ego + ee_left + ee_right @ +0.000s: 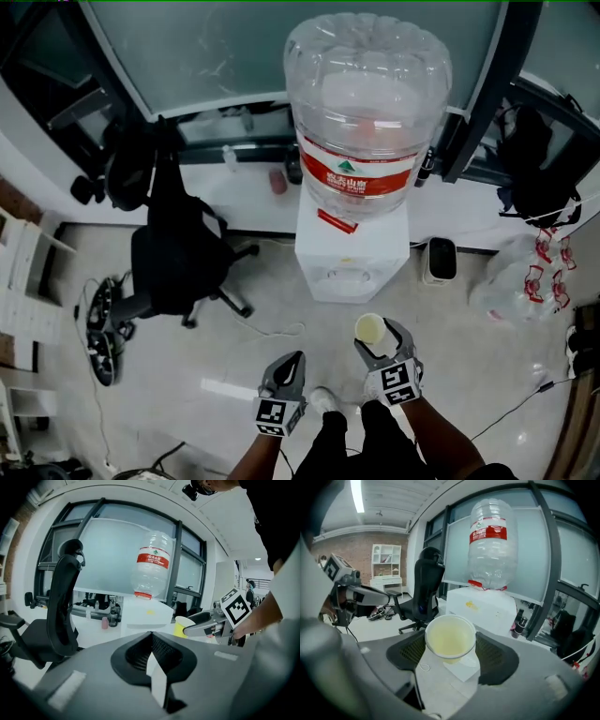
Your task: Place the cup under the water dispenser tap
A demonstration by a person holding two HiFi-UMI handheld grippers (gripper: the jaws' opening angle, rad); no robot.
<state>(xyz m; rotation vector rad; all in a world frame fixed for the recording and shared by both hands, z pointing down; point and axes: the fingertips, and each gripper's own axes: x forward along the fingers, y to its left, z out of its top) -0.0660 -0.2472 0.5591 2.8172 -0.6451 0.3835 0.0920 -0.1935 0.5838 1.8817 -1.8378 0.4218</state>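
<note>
A white water dispenser (pixel 347 253) with a large clear bottle (pixel 366 103) on top stands ahead of me against the window ledge. My right gripper (pixel 380 339) is shut on a pale yellow paper cup (pixel 370 328), held upright above the floor just in front of the dispenser's tap panel (pixel 345 277). In the right gripper view the cup (pixel 450 639) sits between the pads with its rim up and looks empty. My left gripper (pixel 289 367) hangs to the left of the cup, its jaws together on nothing. The left gripper view shows the cup (pixel 180 625) and the dispenser (pixel 145 616) beyond.
A black office chair (pixel 178 253) stands left of the dispenser. A small black and white bin (pixel 441 258) and a plastic bag (pixel 525 277) lie to its right. Cables (pixel 272 330) trail over the tiled floor; shoes (pixel 101 328) lie at far left.
</note>
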